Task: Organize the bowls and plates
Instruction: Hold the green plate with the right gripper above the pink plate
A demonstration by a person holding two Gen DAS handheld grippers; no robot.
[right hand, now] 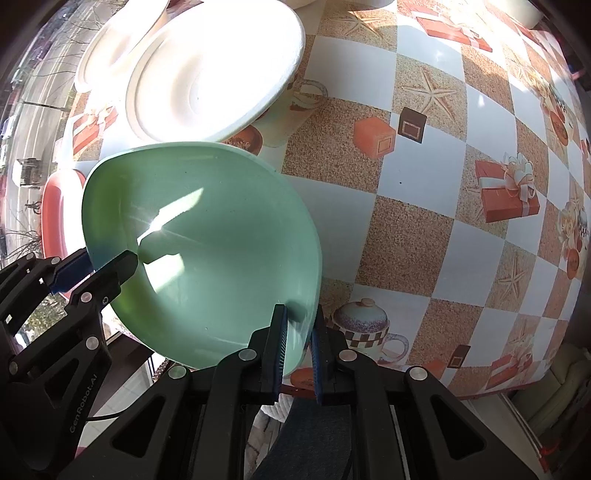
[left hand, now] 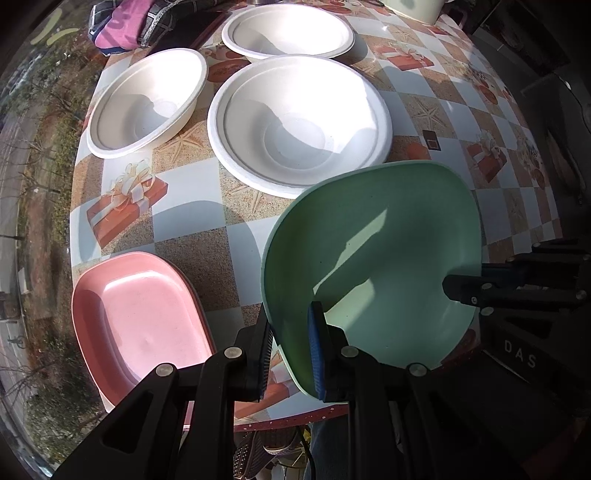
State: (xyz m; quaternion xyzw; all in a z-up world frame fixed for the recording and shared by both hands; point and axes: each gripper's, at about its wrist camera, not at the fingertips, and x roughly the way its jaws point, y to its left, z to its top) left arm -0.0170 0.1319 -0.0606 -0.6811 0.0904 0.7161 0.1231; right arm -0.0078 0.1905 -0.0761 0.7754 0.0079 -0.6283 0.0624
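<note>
Underneath everything, the table [left hand: 192,221] is carrying a checked cloth printed with starfish and gift boxes, and it is filling most of both views. On it three white bowls are sitting mouth up: the nearest white bowl [left hand: 299,125] is lying just beyond the green dish, a second white bowl [left hand: 147,103] is sitting to its left, and a third white bowl [left hand: 288,29] is sitting behind them. They are close together, though whether their rims are touching I cannot tell.

The green plate [left hand: 369,258] is being held above the table's near edge, tilted so that its hollow is facing the cameras and its far rim is rising higher than the near one; its long axis is running away from the person toward the nearest white bowl. A pink plate [left hand: 140,317] is lying flat at the table's near left corner, beside the green plate and apart from it, long axis running away from the person as well.

The left gripper [left hand: 291,354] is reaching forward from below, its two fingers clamped narrowly on the green plate's near left rim, one inside and one outside. The right gripper [right hand: 299,347] is doing likewise at the near right rim, fingers pinching the plate's wall between them.
</note>
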